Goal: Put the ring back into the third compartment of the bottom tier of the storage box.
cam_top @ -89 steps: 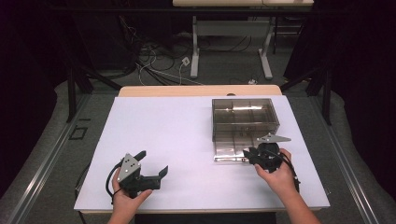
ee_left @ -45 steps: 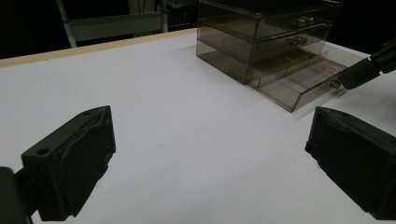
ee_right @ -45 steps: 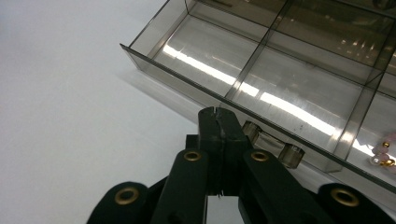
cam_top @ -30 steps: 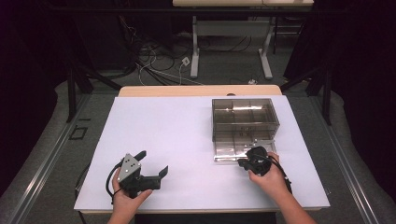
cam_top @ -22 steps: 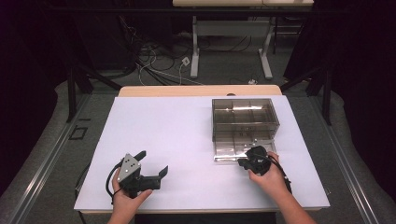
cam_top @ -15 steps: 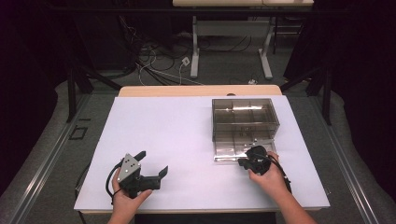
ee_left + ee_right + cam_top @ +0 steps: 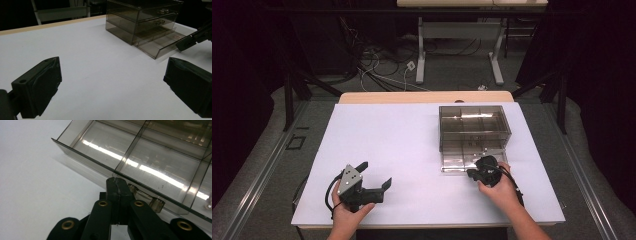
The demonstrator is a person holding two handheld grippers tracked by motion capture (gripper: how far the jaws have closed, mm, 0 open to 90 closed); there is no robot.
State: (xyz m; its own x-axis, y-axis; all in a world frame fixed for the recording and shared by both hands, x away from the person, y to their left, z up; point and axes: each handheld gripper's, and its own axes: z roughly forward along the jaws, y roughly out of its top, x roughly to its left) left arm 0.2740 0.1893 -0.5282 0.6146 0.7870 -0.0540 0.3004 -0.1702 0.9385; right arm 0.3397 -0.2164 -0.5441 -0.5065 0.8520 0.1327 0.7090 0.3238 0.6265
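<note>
A smoky clear drawer unit (image 7: 474, 125) stands on the white table (image 7: 402, 140) at the right. Its bottom drawer (image 7: 462, 161) is pulled out, and its divided compartments (image 7: 140, 157) look empty. My right gripper (image 7: 471, 173) is shut with nothing between its jaws. Its tips (image 7: 116, 183) rest against the drawer's front wall, just left of the clear handle (image 7: 147, 198). My left gripper (image 7: 374, 174) rests open near the table's front left, nothing between its jaws (image 7: 113, 83). In the left gripper view the drawer unit (image 7: 140, 17) and the right gripper (image 7: 192, 41) show at the far right.
Two closed drawers with small knobs (image 7: 161, 11) sit above the open one. The table's wooden far edge (image 7: 422, 96) borders a dark floor with cables and desk legs (image 7: 419, 55). White tabletop lies between the two grippers.
Since three seconds ago the right gripper has rolled, hiding its grey plate, and shifted slightly left along the drawer's front. Over the last second nothing has moved.
</note>
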